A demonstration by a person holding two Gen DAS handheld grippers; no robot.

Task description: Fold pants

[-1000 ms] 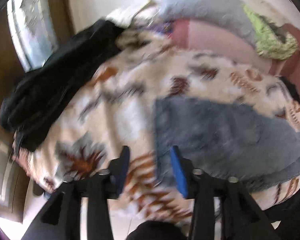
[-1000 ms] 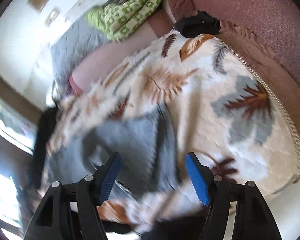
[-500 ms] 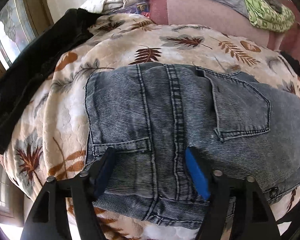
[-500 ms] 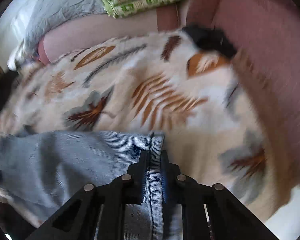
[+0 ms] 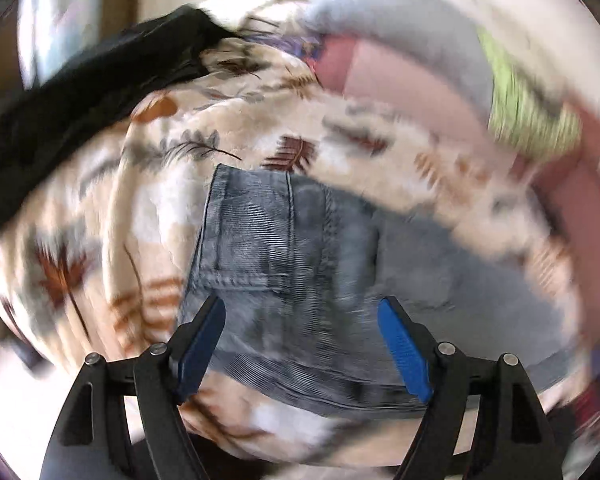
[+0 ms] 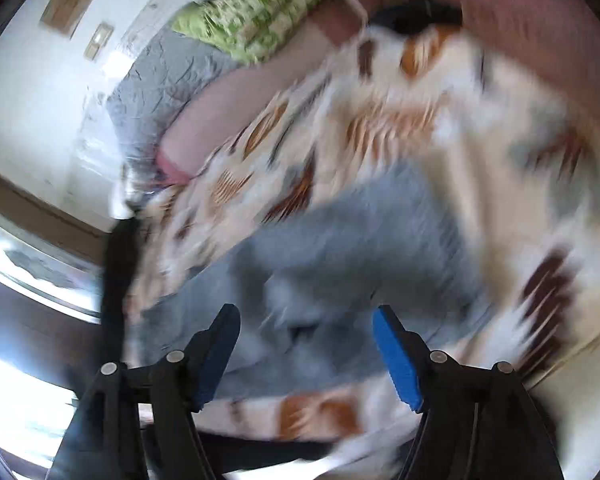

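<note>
Nearest, left tool (image 5: 300,344) spread wide, gripping nothing; right tool (image 6: 306,344) just sprung apart, hem dropped. Beyond both, folded denim jeans (image 5: 284,248) lying released on leaf-print blanket (image 5: 260,128). Probably fold finished; black garment (image 5: 80,96) farther off, likely next.

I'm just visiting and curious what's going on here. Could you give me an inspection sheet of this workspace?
Surface: leaf-patterned blanket spread over a pink sofa.
Job's things: grey-blue denim pants lying on the blanket, partly folded; pictures blurred.
Clutter: black garment at the blanket's left edge; green patterned cloth and grey quilt at the back; small dark item at the far corner.
Grippers: left tool open above the pants, holding nothing; right tool open, its jaws have just opened, nothing between them.
Cables: nothing seen.
Surroundings: pale wall, bright window.
</note>
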